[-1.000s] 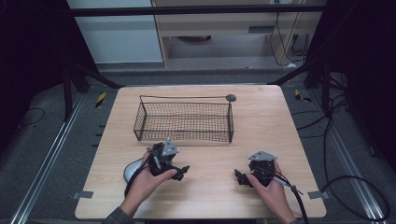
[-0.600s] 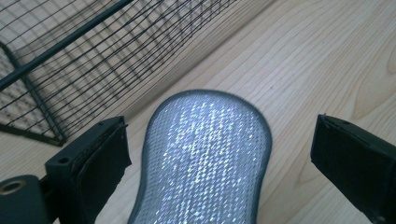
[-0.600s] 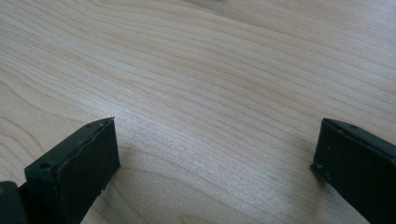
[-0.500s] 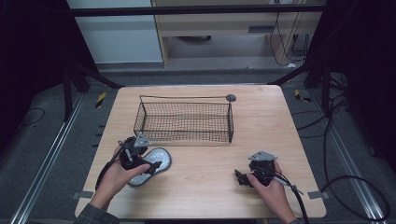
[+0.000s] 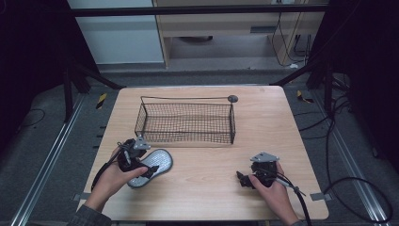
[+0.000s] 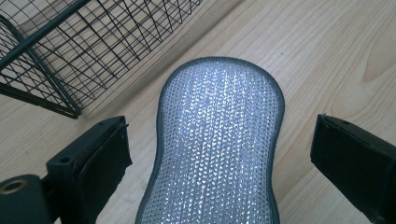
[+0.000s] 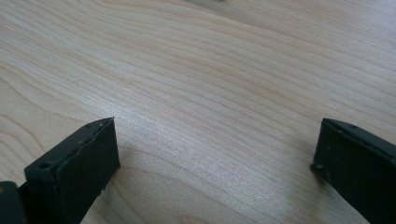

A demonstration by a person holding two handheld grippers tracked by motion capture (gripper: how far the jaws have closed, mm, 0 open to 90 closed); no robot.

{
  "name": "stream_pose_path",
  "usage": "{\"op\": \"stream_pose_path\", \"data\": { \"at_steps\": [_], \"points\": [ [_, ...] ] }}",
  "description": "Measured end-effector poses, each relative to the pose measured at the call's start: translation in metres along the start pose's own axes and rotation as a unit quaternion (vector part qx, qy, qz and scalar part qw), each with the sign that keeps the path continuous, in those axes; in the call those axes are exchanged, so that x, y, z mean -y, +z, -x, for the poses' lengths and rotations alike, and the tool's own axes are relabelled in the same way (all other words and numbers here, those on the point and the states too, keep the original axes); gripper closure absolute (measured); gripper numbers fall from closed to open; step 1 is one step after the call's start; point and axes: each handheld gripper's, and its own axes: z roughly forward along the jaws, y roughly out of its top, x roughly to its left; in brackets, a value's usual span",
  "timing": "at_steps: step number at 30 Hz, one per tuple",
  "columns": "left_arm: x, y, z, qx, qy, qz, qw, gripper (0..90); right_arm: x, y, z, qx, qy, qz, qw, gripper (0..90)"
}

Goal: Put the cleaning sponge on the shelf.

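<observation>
Meanwhile the left gripper (image 6: 219,154) had its jaws spread either side of a silvery sponge (image 6: 217,149); a wire basket (image 6: 70,51) stood beyond; the right gripper (image 7: 215,158) gaped over bare surface (image 7: 210,84)

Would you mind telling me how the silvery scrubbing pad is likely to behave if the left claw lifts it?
The scrubbing pad looks thin and knitted, so it would probably droop. It likely weighs little. Its textured weave should resist slipping between the open left claw jaws.

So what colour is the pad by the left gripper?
Shiny silver mesh pad, dark grey edging; clearest in left gripper view.
</observation>
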Motion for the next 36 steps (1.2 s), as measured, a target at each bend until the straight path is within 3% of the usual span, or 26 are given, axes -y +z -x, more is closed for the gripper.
{"op": "stream_pose_path", "data": {
  "at_steps": [1, 4, 6, 13, 17, 22, 27, 31, 36],
  "points": [
    [-0.001, -0.002, 0.0, 0.001, -0.003, 0.004, 1.0, 4.1, 0.0, 0.0, 0.0, 0.0, 0.0, 0.0, 1.0, 0.4],
    [-0.004, -0.005, -0.001, 0.002, 0.013, -0.017, 0.9998, 4.2, 0.0, 0.0, 0.0, 0.0, -0.001, 0.0, 1.0, 0.4],
    [-0.009, -0.007, -0.001, -0.003, 0.031, -0.04, 0.9987, 4.2, 0.0, 0.0, 0.0, -0.001, -0.001, -0.001, 1.0, 0.4],
    [-0.014, -0.001, 0.001, 0.003, 0.053, -0.085, 0.995, 4.3, 0.0, 0.0, 0.0, -0.001, -0.001, -0.002, 1.0, 0.4],
    [-0.014, 0.004, 0.001, 0.013, 0.05, -0.098, 0.9938, 3.8, 0.0, 0.0, 0.0, -0.001, -0.002, -0.002, 1.0, 0.4],
    [-0.013, 0.006, 0.001, 0.022, 0.059, -0.123, 0.9904, 3.9, 0.0, 0.0, 0.0, -0.002, -0.002, -0.003, 1.0, 0.4],
    [-0.008, 0.007, -0.001, 0.026, 0.063, -0.131, 0.9891, 3.9, -0.001, 0.0, 0.001, -0.002, -0.003, -0.004, 1.0, 0.3],
    [-0.004, 0.014, -0.003, 0.025, 0.072, -0.146, 0.9863, 4.0, -0.001, 0.0, 0.001, -0.002, -0.003, -0.004, 1.0, 0.4],
    [0.001, 0.023, -0.01, 0.037, 0.065, -0.157, 0.9847, 4.1, -0.001, 0.0, 0.001, -0.002, -0.003, -0.004, 1.0, 0.4]
  ]
}}
